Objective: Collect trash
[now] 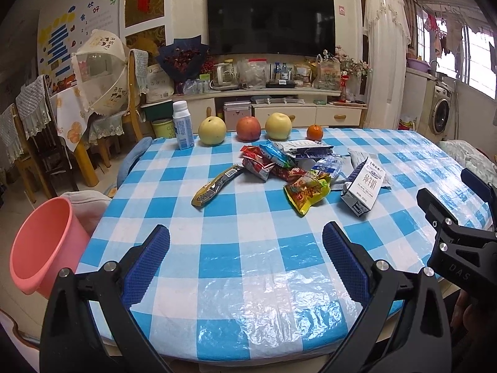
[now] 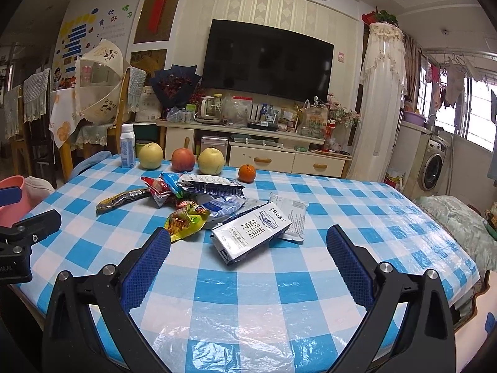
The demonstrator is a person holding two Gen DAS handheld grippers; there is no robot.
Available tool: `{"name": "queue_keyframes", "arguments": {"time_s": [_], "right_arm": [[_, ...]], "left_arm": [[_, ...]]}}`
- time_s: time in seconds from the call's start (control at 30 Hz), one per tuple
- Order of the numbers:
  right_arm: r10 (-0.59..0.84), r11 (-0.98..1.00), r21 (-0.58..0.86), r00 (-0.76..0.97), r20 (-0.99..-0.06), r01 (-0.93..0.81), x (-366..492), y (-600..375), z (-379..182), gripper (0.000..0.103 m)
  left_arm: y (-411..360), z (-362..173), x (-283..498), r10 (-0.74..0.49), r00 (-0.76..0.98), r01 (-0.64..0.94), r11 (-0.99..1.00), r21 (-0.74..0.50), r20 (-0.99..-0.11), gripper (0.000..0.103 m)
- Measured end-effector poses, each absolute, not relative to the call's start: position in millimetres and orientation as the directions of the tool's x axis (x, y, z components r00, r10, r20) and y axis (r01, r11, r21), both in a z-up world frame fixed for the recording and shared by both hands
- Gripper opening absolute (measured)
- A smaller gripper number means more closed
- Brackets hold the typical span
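I hold both the left gripper [image 1: 246, 241] and right gripper [image 2: 248, 242] above the table [image 1: 248, 267], jaws wide and empty; the trash pile [image 1: 292, 168] lies mid-table, pink bin [image 1: 43, 245] beside its left edge.

A wide black flat-screen television [image 1: 271, 20] hangs on the cream striped wall above a cluttered cream cabinet [image 1: 257, 105]. Daylight enters barred windows [image 2: 478, 115] beside a silver front-loading washing machine [image 2: 433, 166].
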State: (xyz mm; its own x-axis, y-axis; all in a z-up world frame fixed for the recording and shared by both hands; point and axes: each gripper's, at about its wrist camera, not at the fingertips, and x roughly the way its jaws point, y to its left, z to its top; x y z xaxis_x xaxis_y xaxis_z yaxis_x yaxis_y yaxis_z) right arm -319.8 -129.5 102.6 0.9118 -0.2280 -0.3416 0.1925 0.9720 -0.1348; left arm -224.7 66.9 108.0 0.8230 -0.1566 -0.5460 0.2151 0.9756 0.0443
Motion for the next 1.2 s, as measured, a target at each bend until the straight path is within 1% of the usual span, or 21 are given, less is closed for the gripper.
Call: {"name": "queue_keyframes", "arguments": {"time_s": [0.2,0.33,0.53,0.67,0.83,1.07,1.2], "right_arm": [[-0.229,0.971,-0.153,0.905,-0.359,0.185,-313,-137,93,0.099],[-0.220,0.973,-0.155,0.895,-0.389,0.172,-305,-145,86,0.099],[-0.225,0.974,-0.106,0.876,-0.428,0.198,-297,-165,79,0.099],[-0.224,0.974,-0.074,0.874,-0.431,0.213,-295,-176,78,0.099],[-0.226,0.973,-0.054,0.872,-0.434,0.225,-293,-186,79,0.099],[-0.179,0.975,0.032,0.862,-0.474,0.220,-285,-204,79,0.099],[-0.114,0.972,0.122,0.862,-0.494,0.199,-279,-216,78,0.099]], "left_arm": [[62,99,-221,-0.179,0.807,0.242,0.969,0.039,-0.562,0.099],[56,89,-217,-0.199,0.790,0.266,0.964,0.032,-0.580,0.099],[46,76,-212,-0.223,0.769,0.299,0.954,0.028,-0.600,0.099],[42,71,-203,-0.232,0.754,0.292,0.956,-0.002,-0.614,0.099],[36,70,-193,-0.236,0.750,0.294,0.956,-0.009,-0.618,0.099],[19,67,-180,-0.249,0.745,0.320,0.947,0.004,-0.618,0.099],[8,67,-166,-0.263,0.740,0.367,0.929,0.043,-0.619,0.099]]}}
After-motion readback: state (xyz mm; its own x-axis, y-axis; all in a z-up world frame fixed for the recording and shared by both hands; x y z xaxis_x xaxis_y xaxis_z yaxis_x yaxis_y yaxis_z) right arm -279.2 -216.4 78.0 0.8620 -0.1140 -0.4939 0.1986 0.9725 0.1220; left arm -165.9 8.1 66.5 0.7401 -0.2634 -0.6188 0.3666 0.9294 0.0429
